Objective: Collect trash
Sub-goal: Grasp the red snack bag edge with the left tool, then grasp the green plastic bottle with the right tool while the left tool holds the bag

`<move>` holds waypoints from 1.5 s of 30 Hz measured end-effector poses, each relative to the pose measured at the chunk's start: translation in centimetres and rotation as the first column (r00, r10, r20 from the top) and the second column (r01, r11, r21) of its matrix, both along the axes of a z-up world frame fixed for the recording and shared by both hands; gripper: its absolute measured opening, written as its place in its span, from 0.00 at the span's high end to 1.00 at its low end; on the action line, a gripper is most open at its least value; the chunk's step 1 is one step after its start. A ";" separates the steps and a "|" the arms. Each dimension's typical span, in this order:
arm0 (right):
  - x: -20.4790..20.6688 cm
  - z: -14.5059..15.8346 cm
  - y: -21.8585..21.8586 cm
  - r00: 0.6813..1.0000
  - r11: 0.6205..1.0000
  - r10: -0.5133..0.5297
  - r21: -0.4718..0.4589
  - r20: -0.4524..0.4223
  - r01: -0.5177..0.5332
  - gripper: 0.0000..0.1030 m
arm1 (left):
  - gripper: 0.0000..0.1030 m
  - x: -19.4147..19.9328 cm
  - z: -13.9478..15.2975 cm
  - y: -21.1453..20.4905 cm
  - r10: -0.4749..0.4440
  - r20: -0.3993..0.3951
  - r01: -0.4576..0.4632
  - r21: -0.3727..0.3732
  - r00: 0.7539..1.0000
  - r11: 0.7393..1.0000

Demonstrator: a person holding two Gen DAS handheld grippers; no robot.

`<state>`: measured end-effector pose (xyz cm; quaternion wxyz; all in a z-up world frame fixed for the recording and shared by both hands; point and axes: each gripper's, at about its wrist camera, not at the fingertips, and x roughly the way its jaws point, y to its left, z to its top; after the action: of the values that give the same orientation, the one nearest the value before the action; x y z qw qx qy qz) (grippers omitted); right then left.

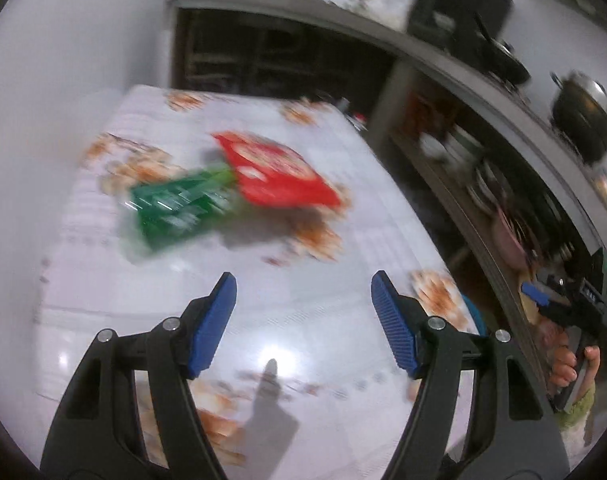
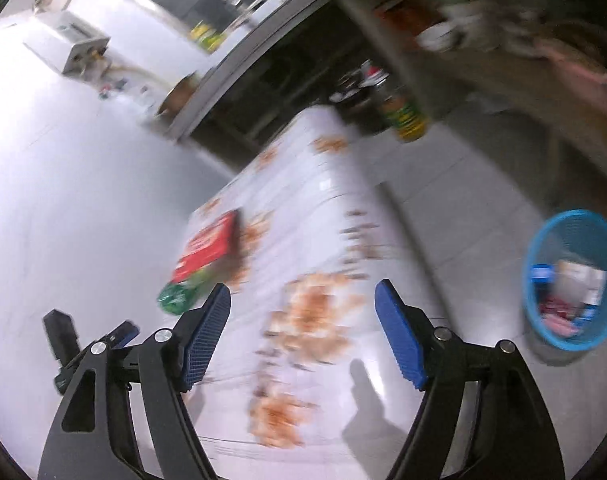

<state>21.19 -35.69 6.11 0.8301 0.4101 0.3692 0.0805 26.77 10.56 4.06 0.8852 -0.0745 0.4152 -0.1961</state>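
kitchen table point(image 1: 335, 312) carries a green packet point(image 1: 175, 210) touching a red packet point(image 1: 277, 174); blue bin point(image 2: 543, 312) on the floor. left gripper point(image 1: 303, 324), right gripper point(image 2: 303, 332) spread, empty. overlap risks dragging both.

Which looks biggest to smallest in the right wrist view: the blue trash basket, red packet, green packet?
As they appear:
1. Blue trash basket
2. Red packet
3. Green packet, partly hidden by a finger

Blur and differing distances make true sizes unsure.
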 end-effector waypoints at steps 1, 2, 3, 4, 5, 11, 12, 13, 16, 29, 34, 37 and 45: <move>0.8 -0.1 0.7 1.000 1.000 0.021 0.015 0.000 -0.021 0.29 | 0.36 0.8 0.2 0.9 0.019 0.007 -0.019 0.005 1.000 1.000; 2.5 -0.2 1.6 0.998 0.997 0.056 0.046 -0.005 -0.056 0.29 | 0.36 1.4 0.4 1.7 0.033 0.011 -0.033 0.009 0.999 0.999; 3.6 -0.2 2.4 0.997 0.995 0.080 0.066 -0.010 -0.079 0.29 | 0.36 2.5 0.4 2.6 0.059 0.015 -0.059 0.024 0.998 0.998; 5.2 -0.2 3.4 0.993 0.990 0.115 0.088 -0.015 -0.113 0.29 | 0.36 3.5 0.3 3.3 0.080 0.017 -0.081 0.044 0.997 0.996; 6.5 -0.3 4.1 0.991 0.986 0.135 0.103 -0.017 -0.132 0.29 | 0.36 4.6 0.2 3.9 0.092 0.019 -0.093 0.057 0.996 0.994; 13.5 -0.7 6.9 0.973 0.960 0.231 0.167 -0.025 -0.224 0.29 | 0.36 9.9 -1.2 5.8 0.157 -0.002 -0.157 0.083 0.988 0.984; 14.8 -1.0 7.2 0.969 0.955 0.244 0.182 -0.029 -0.235 0.29 | 0.36 10.8 -1.5 5.9 0.173 -0.004 -0.172 0.091 0.985 0.981; 16.2 -1.4 7.6 0.966 0.949 0.254 0.203 -0.040 -0.241 0.29 | 0.36 11.6 -1.8 6.0 0.178 -0.016 -0.176 0.085 0.984 0.981; 19.2 -2.3 8.6 0.958 0.937 0.282 0.227 -0.048 -0.264 0.29 | 0.36 13.2 -2.3 5.7 0.154 -0.066 -0.154 0.012 0.986 0.988; 23.8 -6.0 12.0 0.940 0.915 0.321 0.293 -0.113 -0.277 0.29 | 0.37 14.8 -9.3 1.6 0.039 -0.401 -0.208 -0.386 0.915 0.899; 22.4 -6.5 11.1 0.945 0.922 0.301 0.293 -0.126 -0.255 0.29 | 0.53 15.2 -11.3 1.4 0.068 -0.435 -0.284 -0.453 0.898 0.845; 21.1 -6.6 10.3 0.948 0.927 0.291 0.283 -0.130 -0.246 0.29 | 0.75 15.2 -11.6 1.2 0.050 -0.439 -0.283 -0.483 0.897 0.829; 19.3 -5.9 9.5 0.950 0.942 0.284 0.223 -0.128 -0.252 0.29 | 1.00 15.7 -8.0 1.1 0.060 -0.309 -0.235 -0.568 0.949 0.789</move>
<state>40.52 -26.18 0.21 0.7330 0.4436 0.4762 0.1976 42.46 11.67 -3.89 0.7624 -0.4086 0.4437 -0.2343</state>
